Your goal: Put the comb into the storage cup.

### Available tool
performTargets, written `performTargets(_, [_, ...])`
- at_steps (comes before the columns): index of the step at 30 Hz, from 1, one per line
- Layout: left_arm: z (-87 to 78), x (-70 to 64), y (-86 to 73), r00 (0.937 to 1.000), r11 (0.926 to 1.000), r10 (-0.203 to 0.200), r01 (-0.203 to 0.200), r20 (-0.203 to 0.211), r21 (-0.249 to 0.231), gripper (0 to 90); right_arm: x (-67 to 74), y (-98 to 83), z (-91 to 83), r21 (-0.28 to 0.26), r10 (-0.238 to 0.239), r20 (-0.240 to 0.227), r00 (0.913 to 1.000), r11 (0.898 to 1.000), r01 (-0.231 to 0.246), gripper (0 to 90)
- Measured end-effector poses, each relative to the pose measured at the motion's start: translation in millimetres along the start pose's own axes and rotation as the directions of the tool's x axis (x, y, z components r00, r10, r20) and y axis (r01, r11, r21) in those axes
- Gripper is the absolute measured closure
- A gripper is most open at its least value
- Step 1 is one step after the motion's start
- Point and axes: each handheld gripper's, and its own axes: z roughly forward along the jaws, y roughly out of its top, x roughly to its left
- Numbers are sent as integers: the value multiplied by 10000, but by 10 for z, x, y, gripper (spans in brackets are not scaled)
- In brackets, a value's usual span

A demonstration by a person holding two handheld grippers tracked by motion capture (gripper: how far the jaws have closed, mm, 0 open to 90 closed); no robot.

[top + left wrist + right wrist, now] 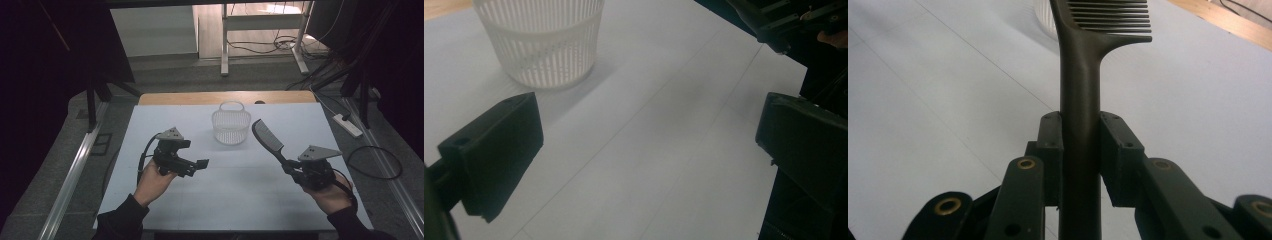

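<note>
A black comb (267,138) is lifted above the white table (235,190), its toothed end pointing toward the basket. My right gripper (291,168) is shut on the comb's handle (1079,125), both pads pressed against its sides. A white slatted basket (231,126) with a loop handle stands upright at the table's far middle; it also shows at the top left of the left gripper view (540,42). My left gripper (199,166) hovers at the left of the table, jaws wide apart with nothing between them (644,145).
A wooden strip (225,97) borders the table's far edge. Beyond it are metal desk legs (224,45) and cables on the floor. A power strip (347,125) lies on the floor at the right. Bare white table lies between the two grippers.
</note>
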Motion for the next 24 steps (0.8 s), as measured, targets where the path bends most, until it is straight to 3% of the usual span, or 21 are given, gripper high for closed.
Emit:
performTargets(9, [74,-13,140,9997,9999,62,-59,235,-119,0,67,-10,-51,-248,-115,-55,9999,9996,113,723])
performTargets(24, [252,-54,363,9957,9999,-23,12,924,121,0,227,7,-27,-564,-539,-161,9984,9970,529,723])
